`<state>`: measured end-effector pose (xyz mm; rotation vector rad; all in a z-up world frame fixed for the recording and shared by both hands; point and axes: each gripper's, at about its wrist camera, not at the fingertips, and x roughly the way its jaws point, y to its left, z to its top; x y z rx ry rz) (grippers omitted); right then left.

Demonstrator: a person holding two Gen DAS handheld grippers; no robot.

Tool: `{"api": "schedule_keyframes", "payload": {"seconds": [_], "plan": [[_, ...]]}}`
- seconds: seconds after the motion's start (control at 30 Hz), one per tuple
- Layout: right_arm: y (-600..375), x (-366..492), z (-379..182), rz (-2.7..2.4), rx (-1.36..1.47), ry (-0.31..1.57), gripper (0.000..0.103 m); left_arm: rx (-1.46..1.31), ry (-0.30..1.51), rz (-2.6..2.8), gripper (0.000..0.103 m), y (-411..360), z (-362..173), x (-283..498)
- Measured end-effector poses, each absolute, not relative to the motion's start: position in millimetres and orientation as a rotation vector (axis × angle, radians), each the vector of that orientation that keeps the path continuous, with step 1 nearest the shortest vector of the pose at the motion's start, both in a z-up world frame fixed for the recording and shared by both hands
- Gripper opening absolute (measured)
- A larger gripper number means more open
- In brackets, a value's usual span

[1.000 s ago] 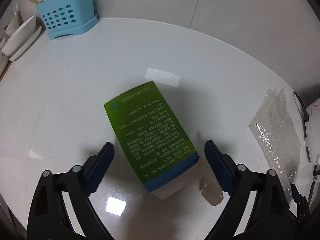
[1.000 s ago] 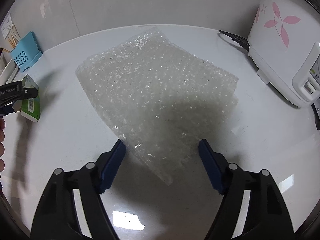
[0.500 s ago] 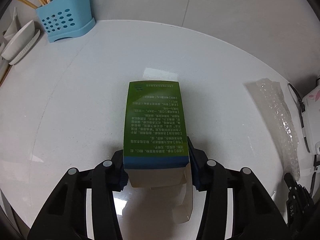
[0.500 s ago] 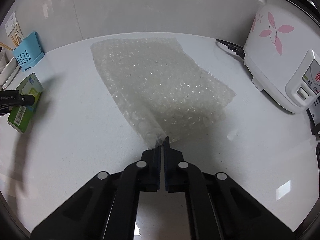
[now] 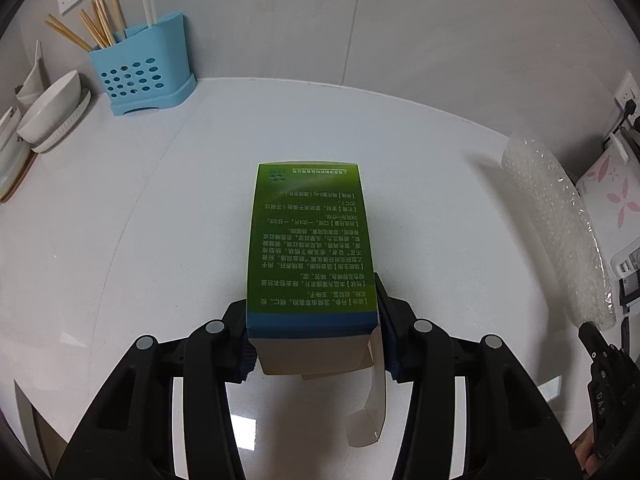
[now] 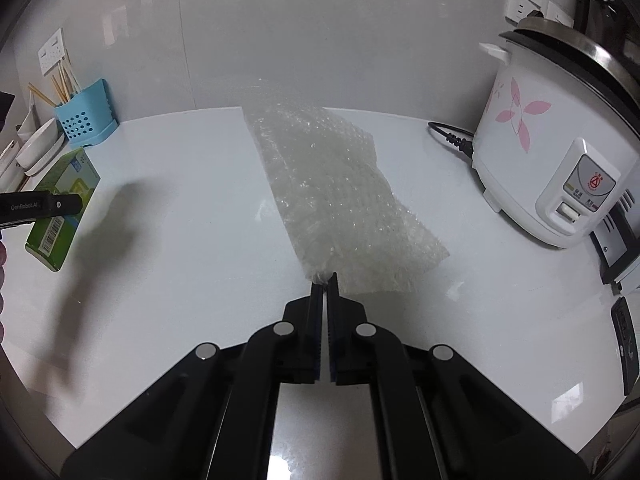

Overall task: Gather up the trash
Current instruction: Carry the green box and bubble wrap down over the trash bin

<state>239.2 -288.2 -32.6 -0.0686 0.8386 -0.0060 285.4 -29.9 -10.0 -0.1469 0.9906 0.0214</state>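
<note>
My left gripper [image 5: 314, 320] is shut on a green carton [image 5: 310, 240] with a blue band and an open white end flap, held above the white counter [image 5: 140, 220]. The carton also shows in the right wrist view [image 6: 64, 200], clamped in the left gripper [image 6: 60, 205]. My right gripper [image 6: 325, 284] is shut on the near corner of a clear bubble-wrap sheet [image 6: 332, 184], which hangs lifted off the counter. The sheet also shows at the right of the left wrist view [image 5: 560, 224].
A blue utensil holder [image 5: 140, 76] with chopsticks and white bowls [image 5: 52, 116] stand at the back left. A white rice cooker [image 6: 552, 152] with a black cord [image 6: 448, 136] stands at the right. The wall [image 5: 360, 20] is close behind.
Both grippers closed, the left on the carton and the right on the bubble wrap. Both have since lifted their loads off the counter, and the wrap now hangs folded.
</note>
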Motion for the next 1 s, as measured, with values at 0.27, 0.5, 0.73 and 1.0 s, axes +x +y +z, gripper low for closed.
{"api": "schedule_keyframes", "payload": {"seconds": [0.27,0.5,0.73,1.0], "plan": [[-271,202,-7,0.026,-0.083,0.787,0.001,-0.144,0.955,0.004,0.047,-28,2,260],[-261,173,16,0.048,-0.093,0.747,0.001,-0.139,0.923,-0.011,0.047,-23,16,234],[-252,145,40,0.071,-0.093,0.704,0.001,-0.133,0.889,-0.021,0.047,-23,33,205],[-240,110,66,0.102,-0.100,0.655,0.001,-0.128,0.859,-0.046,0.047,-25,51,170]]}}
